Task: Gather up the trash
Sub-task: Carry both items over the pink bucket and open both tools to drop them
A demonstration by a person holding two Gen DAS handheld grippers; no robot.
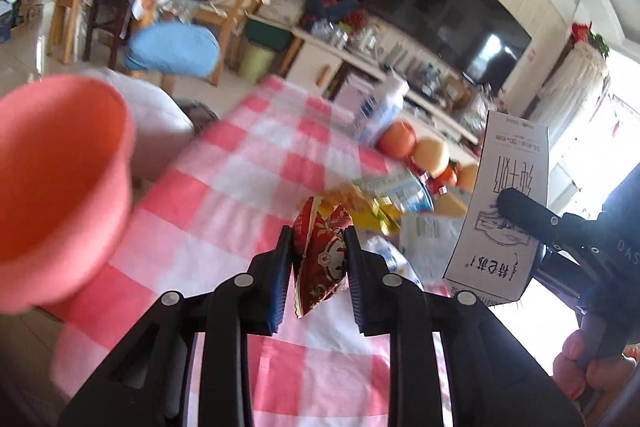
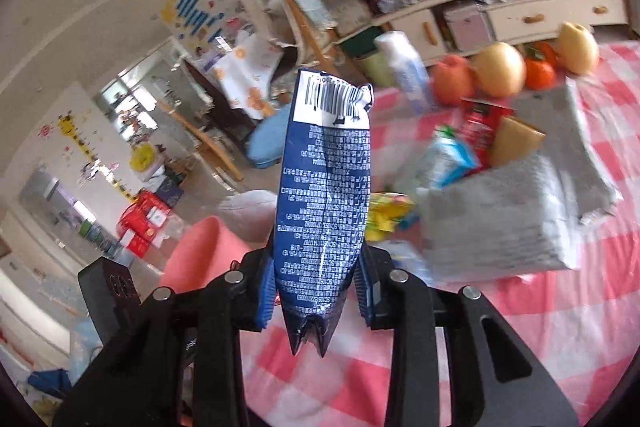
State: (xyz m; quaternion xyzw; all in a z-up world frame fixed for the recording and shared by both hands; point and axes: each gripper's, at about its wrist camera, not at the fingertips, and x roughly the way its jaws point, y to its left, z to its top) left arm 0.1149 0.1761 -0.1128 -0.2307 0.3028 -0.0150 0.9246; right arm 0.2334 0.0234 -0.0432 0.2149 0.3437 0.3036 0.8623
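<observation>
1. A cluttered living room, with a dark TV (image 1: 452, 23) on the far wall, surrounds a bench (image 1: 224, 187) under a pink-and-white checked cloth.

2. A pink bin (image 1: 56, 183) stands off the bench's near-left edge, its mouth open; in the right wrist view it shows just beyond the bench's left edge (image 2: 200, 255).

3. The left tool (image 1: 318, 247) is clamped on a red wrapper (image 1: 320, 255), held clear above the bench and to the right of the bin.

4. The right tool (image 2: 320, 279) is closed on a blue carton (image 2: 326, 195), which stands up between the fingers, barcode end farthest from the camera; in the left wrist view its white face (image 1: 504, 203) hangs above the bench, well to the right of the bin.

5. More litter remains on the bench beyond both tools: a yellow wrapper (image 2: 386, 215), a pale blue packet (image 2: 444, 163) and a red packet (image 2: 480, 123), beside a grey cloth (image 2: 516, 211). Fruit (image 2: 500, 69) sits at the bench's far edge.

6. The step in hand appears to be the carry: both pieces are lifted, neither yet over the bin.

7. The next move likely calls for swinging each tool left until its load hangs over the bin's mouth, then releasing; the carton has the longer way to go.
</observation>
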